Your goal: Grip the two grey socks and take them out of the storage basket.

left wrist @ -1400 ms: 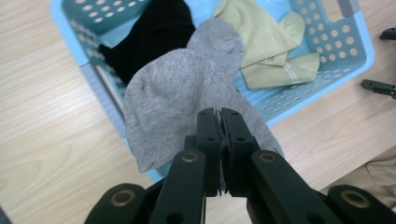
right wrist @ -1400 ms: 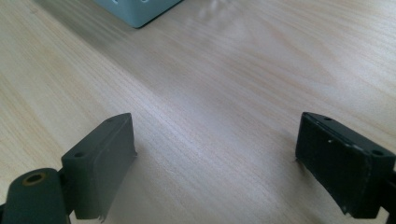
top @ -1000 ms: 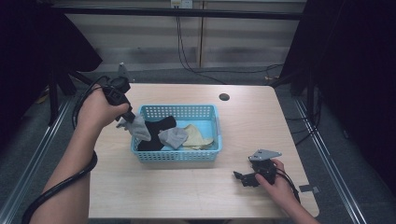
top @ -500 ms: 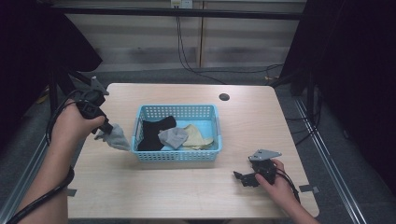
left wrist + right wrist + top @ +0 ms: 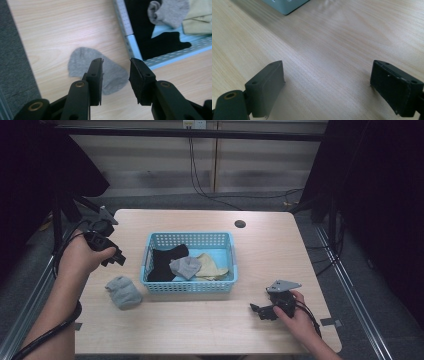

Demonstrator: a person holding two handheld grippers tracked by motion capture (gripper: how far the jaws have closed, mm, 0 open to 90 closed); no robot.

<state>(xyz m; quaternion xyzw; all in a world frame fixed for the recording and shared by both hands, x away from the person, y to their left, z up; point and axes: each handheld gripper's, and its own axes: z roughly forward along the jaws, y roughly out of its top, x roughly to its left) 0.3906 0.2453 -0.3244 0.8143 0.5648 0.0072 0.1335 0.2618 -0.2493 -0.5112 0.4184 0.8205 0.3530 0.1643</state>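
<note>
1. The left gripper (image 5: 119,259), which a second ago pinched a crumpled grey knitted sock (image 5: 123,291) over the pale-blue perforated plastic basket (image 5: 190,287), has carried it out past the basket's left wall; its jaws have just been opening, and nothing sits between them now.
2. The grey sock now lies free on the light wooden tabletop (image 5: 200,330), just beside the basket's left front corner and apart from the gripper above it.
3. I judge this sock as delivered: one item is out, and the next pick waits in the basket.
4. Inside the basket remain a flat black sock (image 5: 165,262) at its left, a second bunched grey sock (image 5: 186,266) in its middle, and a limp beige cloth piece (image 5: 210,268) at its right.
5. The right gripper (image 5: 262,311) rests on the tabletop in front of the basket's right corner, jaws spread wide and empty.
6. The socks look soft, matte and floppy; the basket is rigid, with a gridded wall; the tabletop shows smooth pale grain.
</note>
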